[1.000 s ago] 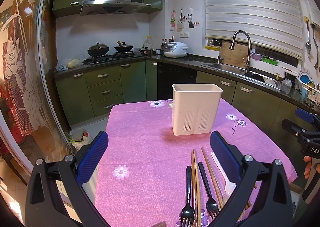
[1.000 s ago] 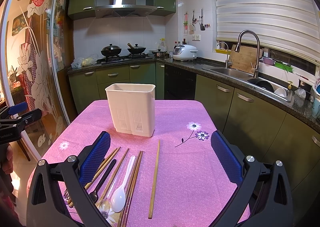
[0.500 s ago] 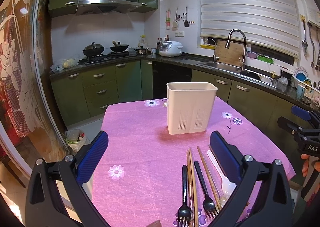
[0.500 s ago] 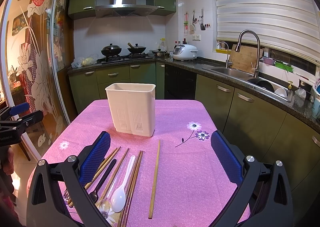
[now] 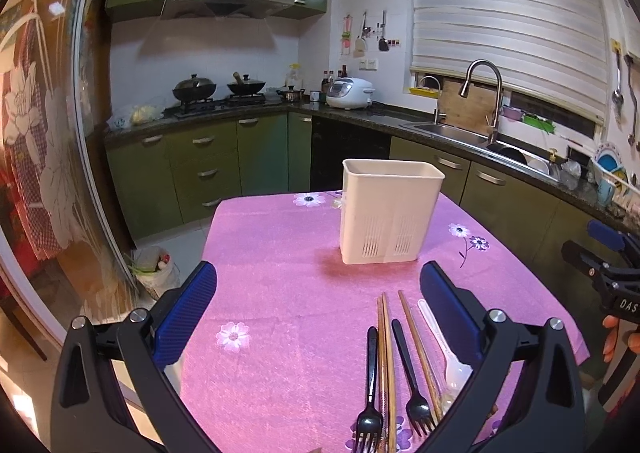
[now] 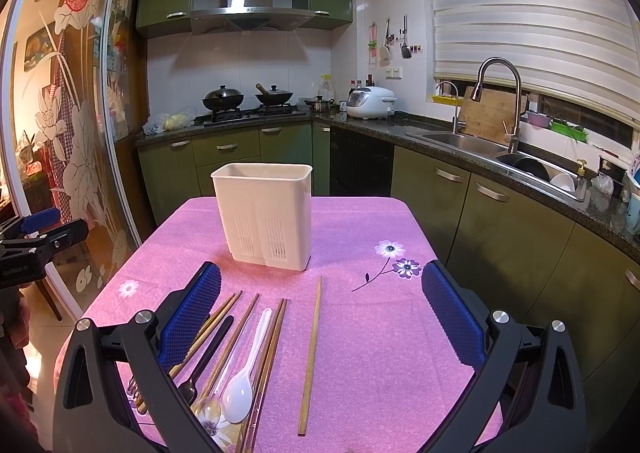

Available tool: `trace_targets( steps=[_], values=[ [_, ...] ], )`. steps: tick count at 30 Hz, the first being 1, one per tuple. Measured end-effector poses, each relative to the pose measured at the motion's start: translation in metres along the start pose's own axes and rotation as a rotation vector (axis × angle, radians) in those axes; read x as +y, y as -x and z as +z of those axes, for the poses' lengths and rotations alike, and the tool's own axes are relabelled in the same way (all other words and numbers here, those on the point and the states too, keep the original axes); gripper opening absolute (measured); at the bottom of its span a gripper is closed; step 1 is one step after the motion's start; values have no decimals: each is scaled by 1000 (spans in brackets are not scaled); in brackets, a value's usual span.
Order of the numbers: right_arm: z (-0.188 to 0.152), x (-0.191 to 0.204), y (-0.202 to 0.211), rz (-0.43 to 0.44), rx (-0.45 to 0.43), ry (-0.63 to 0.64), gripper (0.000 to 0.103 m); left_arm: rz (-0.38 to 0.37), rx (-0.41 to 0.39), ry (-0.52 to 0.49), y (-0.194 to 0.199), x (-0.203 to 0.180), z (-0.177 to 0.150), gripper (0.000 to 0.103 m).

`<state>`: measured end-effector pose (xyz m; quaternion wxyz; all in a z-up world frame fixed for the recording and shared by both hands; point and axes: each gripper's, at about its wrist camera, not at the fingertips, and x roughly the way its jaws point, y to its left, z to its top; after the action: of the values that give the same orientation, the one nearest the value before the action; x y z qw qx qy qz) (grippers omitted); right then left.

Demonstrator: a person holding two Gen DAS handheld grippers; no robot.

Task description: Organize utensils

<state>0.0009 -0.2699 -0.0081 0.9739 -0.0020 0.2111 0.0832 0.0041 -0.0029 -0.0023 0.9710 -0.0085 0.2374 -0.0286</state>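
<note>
A cream utensil holder stands upright on the pink tablecloth. In front of it lie several utensils in a row: two black forks, wooden chopsticks, a white spoon and a clear spoon. One chopstick lies apart to the right. My left gripper is open above the table, left of the row, holding nothing. My right gripper is open over the utensils, empty.
The table ends close to green cabinets on the right. A counter with a sink and a stove with pans runs behind. A glass door with flower patterns stands left. A bag sits on the floor.
The left gripper's view has swung slightly left and nearer, so the holder sits further right in it. The right gripper has not moved. Both stay open.
</note>
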Motion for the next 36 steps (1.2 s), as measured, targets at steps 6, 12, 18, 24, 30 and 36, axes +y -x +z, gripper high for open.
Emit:
trace_targets(
  steps=[6,12,18,24,30,36],
  values=[
    [-5,6,-3,-2,-1,4,99,40,-15,-20,0,-3,0,97],
    [-6,7,-4,3,2,8,99,15,-21,-23,0,-4,-1,97],
    [-5,7,-4,2,2,8,99,5,-18,-19,0,-3,-2,97],
    [-5,6,-4,8,5,6,99,-2,-7,-23,0,-3,-3,97],
    [-5,-2,-9,10,46,-33,99,-20,22,-23,-9,-3,-5,97],
    [-12,-9,-37,41,162,-60,99,-32,223,-17,-57,-9,-20,97]
  ],
)
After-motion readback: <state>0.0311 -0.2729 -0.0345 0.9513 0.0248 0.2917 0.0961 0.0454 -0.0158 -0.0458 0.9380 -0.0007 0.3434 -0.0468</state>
